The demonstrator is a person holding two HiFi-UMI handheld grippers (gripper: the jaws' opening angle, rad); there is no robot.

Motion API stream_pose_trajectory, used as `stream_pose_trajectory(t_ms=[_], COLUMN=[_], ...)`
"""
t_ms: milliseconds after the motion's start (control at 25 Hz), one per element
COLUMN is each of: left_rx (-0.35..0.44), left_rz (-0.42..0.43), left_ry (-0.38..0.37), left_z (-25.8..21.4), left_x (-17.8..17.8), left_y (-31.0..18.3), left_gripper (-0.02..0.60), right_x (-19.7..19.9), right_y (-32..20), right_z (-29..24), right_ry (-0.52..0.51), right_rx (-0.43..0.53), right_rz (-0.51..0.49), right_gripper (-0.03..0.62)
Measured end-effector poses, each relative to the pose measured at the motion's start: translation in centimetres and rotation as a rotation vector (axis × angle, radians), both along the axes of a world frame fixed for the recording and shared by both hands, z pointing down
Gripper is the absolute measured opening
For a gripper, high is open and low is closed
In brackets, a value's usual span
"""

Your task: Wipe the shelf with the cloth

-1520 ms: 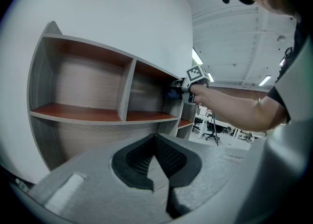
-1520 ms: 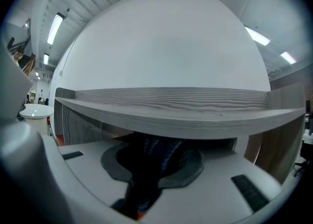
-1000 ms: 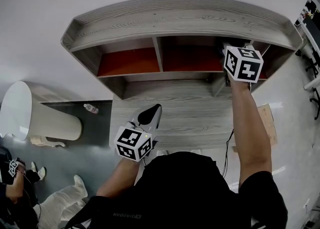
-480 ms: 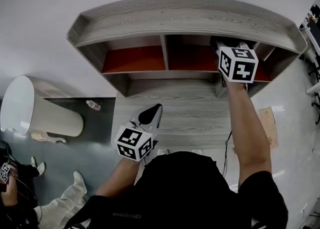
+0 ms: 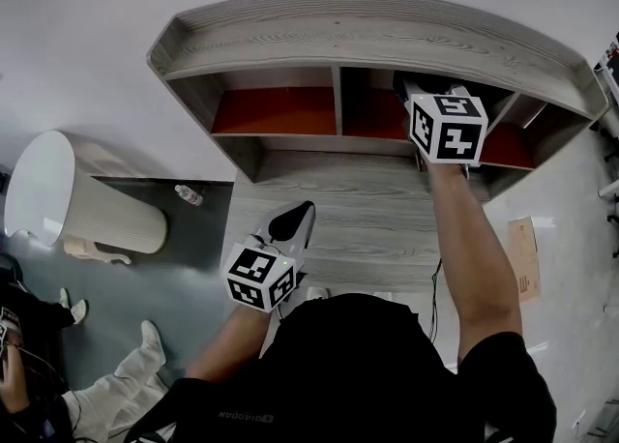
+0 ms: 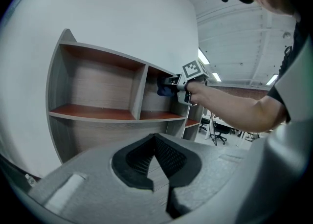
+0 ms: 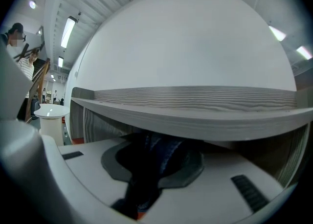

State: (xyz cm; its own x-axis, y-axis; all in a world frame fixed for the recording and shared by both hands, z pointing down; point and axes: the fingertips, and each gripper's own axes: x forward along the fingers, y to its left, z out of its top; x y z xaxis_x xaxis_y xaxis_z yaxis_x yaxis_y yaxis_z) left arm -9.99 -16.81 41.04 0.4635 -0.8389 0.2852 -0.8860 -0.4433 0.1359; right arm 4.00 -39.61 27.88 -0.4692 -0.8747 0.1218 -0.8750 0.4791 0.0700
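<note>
**Wall-side shelf unit, cloth up in the right bay: slip and snag risks**

Faces a grey wood-grain shelf unit (image 5: 368,40) with red-brown boards, set against a white wall.

Risks, by judgement: could bump the wide lower board (image 5: 338,204) with the idle tool on any lean forward. Could lose the dark blue cloth (image 6: 163,89) if the pinch loosens during a drag, with only a bunched fold between the pads. Could jam the marker cube under the top board, close overhead in the right gripper view, or knock the upright divider (image 5: 340,98) just to the left. Could miss the back corners, hidden from the head view.

Holds the left gripper (image 5: 293,221) low and close to the body, over the lower board, jaws closed on nothing. Stretches the right arm forward and up, almost straight. Pushes the right gripper (image 7: 156,149) into the upper bay right of the divider, jaws clamped on the cloth. Cannot tell whether the cloth touches the board.
</note>
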Motion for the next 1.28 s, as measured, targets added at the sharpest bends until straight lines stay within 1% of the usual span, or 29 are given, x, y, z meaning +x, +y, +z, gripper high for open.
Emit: stream_pose_trajectory(t_ms=[320, 800, 1040, 1280], left_rx=[-0.004, -0.014, -0.018, -0.019], left_rz=[-0.043, -0.089, -0.1, -0.091], left_ry=[-0.003, -0.001, 0.0, -0.001], left_z=[0.1, 0.5, 0.6, 0.8], left_x=[-1.5, -3.1, -3.4, -3.1], left_y=[0.4, 0.7, 0.8, 0.8], left_gripper=[0.008, 0.008, 0.008, 0.008], right_x=[-4.3, -9.1, -9.8, -9.8], right_y=[0.5, 1.4, 1.6, 1.8], right_z=[-0.3, -0.5, -0.6, -0.6], right_ry=[-0.01, -0.006, -0.009, -0.011], right_rx=[0.004, 0.012, 0.023, 0.03], right_rz=[-0.073, -0.152, -0.143, -0.144], right_gripper=[0.097, 0.097, 0.095, 0.095])
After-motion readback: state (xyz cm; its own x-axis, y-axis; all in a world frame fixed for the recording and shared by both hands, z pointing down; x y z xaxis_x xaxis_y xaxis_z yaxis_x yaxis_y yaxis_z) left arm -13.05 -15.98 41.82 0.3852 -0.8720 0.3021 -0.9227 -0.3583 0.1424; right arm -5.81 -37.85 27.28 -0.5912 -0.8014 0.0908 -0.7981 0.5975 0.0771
